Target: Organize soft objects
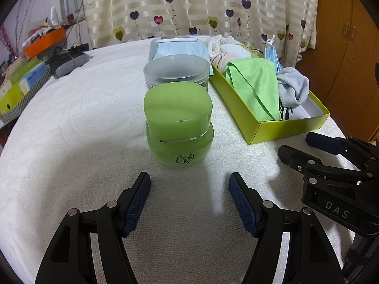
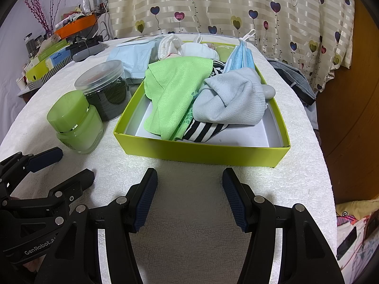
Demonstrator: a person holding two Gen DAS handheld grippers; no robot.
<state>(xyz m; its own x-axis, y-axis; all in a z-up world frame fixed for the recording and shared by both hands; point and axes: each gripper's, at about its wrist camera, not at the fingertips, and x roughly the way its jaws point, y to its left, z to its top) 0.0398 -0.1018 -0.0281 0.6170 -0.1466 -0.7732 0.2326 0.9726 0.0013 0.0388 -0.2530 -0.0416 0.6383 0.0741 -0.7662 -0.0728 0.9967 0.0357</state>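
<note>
A lime-green box [image 2: 201, 151] [image 1: 284, 130] sits on the white towel-covered table. In it lie a green cloth [image 2: 175, 87] [image 1: 255, 82], a pale blue sock [image 2: 234, 99] [image 1: 293, 85], a black-and-white striped sock [image 2: 203, 130], blue face masks [image 2: 239, 56] and white fabric items [image 2: 196, 48]. My right gripper [image 2: 189, 196] stands open just in front of the box, with nothing between its fingers. My left gripper [image 1: 189, 201] is open too, a little short of a green jar [image 1: 177, 123] [image 2: 75, 123].
Behind the green jar stands a clear jar with a frosted lid [image 1: 176, 71] [image 2: 104, 87], then a pale blue packet [image 1: 175, 47] [image 2: 132, 56]. Boxes and an orange tray [image 1: 42, 42] crowd the far left. A curtain [image 2: 225, 7] hangs behind; a wooden cabinet [image 1: 350, 47] is on the right.
</note>
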